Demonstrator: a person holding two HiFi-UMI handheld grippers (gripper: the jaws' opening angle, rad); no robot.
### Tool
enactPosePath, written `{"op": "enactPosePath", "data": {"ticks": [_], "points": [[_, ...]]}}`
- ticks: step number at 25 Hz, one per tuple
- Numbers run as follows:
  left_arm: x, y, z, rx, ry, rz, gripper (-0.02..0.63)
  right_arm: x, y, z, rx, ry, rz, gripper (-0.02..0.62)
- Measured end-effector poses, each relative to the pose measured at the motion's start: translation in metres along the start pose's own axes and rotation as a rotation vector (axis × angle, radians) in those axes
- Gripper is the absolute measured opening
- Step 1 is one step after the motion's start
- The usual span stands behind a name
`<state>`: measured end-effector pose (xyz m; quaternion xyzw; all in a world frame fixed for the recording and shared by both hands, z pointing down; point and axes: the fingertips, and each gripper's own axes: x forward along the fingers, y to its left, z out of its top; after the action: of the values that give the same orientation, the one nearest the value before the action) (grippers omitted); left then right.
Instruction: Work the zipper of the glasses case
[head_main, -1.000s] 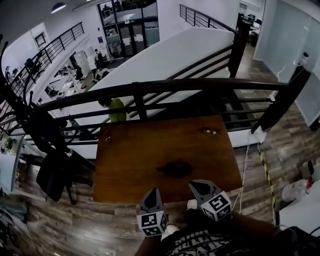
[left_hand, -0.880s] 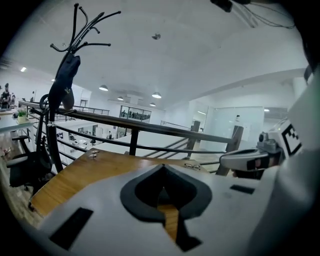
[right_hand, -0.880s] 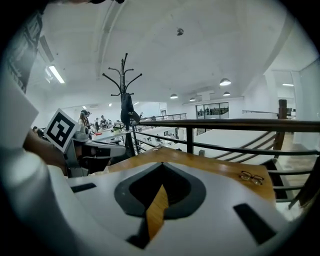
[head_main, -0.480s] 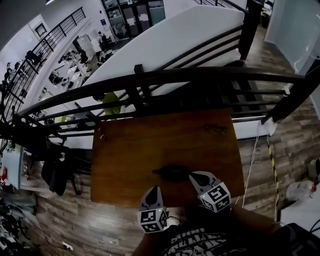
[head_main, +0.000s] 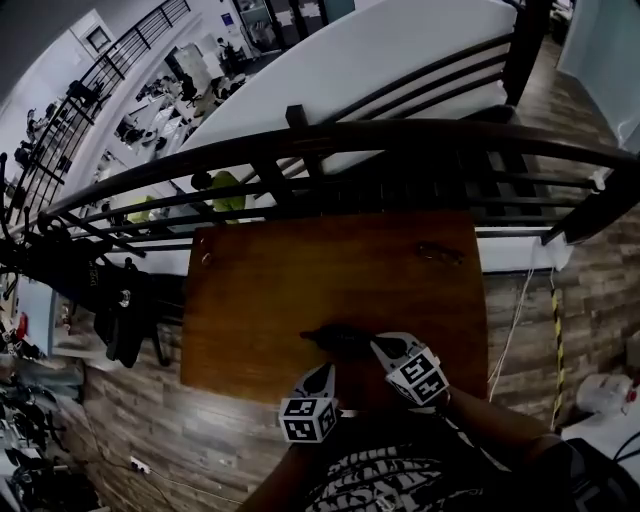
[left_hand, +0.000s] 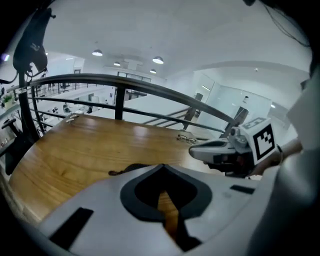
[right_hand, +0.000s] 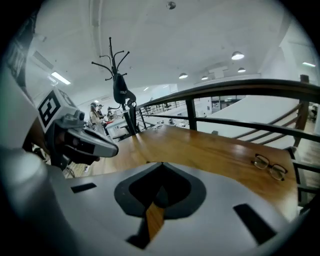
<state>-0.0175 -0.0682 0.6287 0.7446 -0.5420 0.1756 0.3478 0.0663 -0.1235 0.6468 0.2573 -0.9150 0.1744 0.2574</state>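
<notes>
The left gripper (head_main: 324, 372) and right gripper (head_main: 380, 344) were closed tight, holding nothing, near the glasses case (head_main: 335, 340), so a closed tip might have shoved it rather than caught its zipper.

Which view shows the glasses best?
Right gripper view: the glasses look largest there, with both lenses and the frame distinct. The left gripper view shows the glasses small and far off. The head view shows them only as a tiny dark shape.
</notes>
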Motion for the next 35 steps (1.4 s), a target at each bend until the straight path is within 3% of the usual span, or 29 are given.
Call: {"op": "enactPosePath", "data": {"ticks": [4, 10, 12, 13, 16, 18, 21, 24, 29, 32, 35], "points": [[0.019, 0.016, -0.012, -0.047, 0.092, -0.017, 0.002, 0.021, 0.0, -0.031, -0.057, 0.126, 0.085, -0.008], [0.066, 0.036, -0.013, -0.048, 0.138, -0.006, 0.002, 0.045, -0.005, -0.058, -0.227, 0.255, 0.165, -0.006], [0.084, 0.038, -0.02, -0.031, 0.173, -0.013, 0.002, 0.056, -0.004, -0.07, -0.281, 0.323, 0.207, 0.111], [0.091, 0.039, -0.025, -0.022, 0.19, -0.02, 0.002, 0.061, -0.002, -0.076, -0.295, 0.348, 0.226, 0.121], [0.103, 0.041, -0.041, -0.01, 0.24, -0.045, 0.002, 0.069, 0.013, -0.083, -0.292, 0.358, 0.272, 0.143], [0.105, 0.043, -0.046, -0.008, 0.258, -0.06, 0.002, 0.07, 0.019, -0.081, -0.275, 0.351, 0.25, 0.145], [0.105, 0.048, -0.045, -0.007, 0.263, -0.078, 0.002, 0.073, 0.027, -0.083, -0.158, 0.376, 0.21, 0.144], [0.099, 0.06, -0.046, 0.046, 0.295, -0.057, 0.002, 0.084, 0.058, -0.09, 0.002, 0.388, 0.273, 0.141], [0.086, 0.078, -0.056, 0.24, 0.382, -0.043, 0.002, 0.084, 0.1, -0.089, -0.006, 0.376, 0.442, 0.141], [0.086, 0.08, -0.063, 0.335, 0.427, -0.061, 0.002, 0.076, 0.084, -0.098, -0.058, 0.405, 0.4, 0.141], [0.086, 0.081, -0.062, 0.316, 0.465, -0.088, 0.002, 0.071, 0.069, -0.117, -0.132, 0.464, 0.327, 0.141]]}}
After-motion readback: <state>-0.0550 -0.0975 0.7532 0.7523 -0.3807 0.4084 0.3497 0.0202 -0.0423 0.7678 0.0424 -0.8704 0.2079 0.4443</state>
